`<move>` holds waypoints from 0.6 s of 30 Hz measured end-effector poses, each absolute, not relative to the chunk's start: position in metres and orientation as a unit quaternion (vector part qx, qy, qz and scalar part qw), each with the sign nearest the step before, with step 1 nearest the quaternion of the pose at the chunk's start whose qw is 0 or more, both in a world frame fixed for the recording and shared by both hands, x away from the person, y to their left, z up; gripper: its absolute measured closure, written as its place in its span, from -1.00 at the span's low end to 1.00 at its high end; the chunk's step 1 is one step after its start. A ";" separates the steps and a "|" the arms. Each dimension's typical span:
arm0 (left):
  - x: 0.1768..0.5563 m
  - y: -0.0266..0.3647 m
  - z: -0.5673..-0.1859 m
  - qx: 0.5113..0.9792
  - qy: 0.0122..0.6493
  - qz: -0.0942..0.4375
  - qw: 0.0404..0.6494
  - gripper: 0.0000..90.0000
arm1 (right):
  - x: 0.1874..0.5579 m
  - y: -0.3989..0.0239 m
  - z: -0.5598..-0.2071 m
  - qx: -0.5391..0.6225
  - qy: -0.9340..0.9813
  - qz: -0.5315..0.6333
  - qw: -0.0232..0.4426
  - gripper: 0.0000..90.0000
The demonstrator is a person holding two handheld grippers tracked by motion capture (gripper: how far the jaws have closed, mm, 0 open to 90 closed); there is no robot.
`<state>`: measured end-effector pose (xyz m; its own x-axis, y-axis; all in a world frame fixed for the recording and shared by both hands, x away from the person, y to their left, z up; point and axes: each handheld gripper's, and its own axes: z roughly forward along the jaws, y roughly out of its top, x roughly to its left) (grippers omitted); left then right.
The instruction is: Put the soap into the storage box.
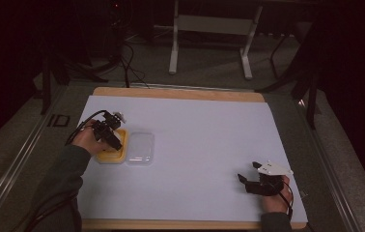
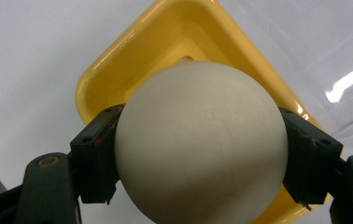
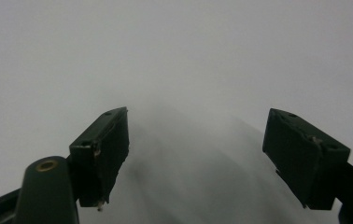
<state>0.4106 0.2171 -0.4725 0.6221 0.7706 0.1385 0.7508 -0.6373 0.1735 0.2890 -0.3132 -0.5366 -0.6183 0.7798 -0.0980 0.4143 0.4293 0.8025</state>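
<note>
Right now my left tool [image 2: 198, 154] grips a white ball [image 2: 201, 140] from both sides, just above the yellow tray [image 2: 101, 74] at the surface's [image 1: 200, 140] left side. Beside it lies a clear lid [image 1: 140, 149]. My right tool [image 3: 195, 154] rests near right, jaws wide, holding nothing.

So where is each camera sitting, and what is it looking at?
High view: above the table's near edge, facing forward and down; forearms and both grippers show.
Left gripper view: on the left gripper, facing the white ball over the yellow tray, which the high view shares.
Right gripper view: on the right gripper, facing bare table; open jaws.
</note>
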 end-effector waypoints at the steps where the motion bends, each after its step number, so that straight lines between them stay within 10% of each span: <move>1: 0.410 0.217 -0.473 0.901 0.419 0.099 0.048 -0.43 | 0.289 -0.313 -0.537 0.368 0.812 0.387 0.236 -0.50; 18: 0.411 0.220 -0.487 0.923 0.374 0.069 0.051 -0.44 | 0.289 -0.312 -0.537 0.368 0.813 0.386 0.236 -0.50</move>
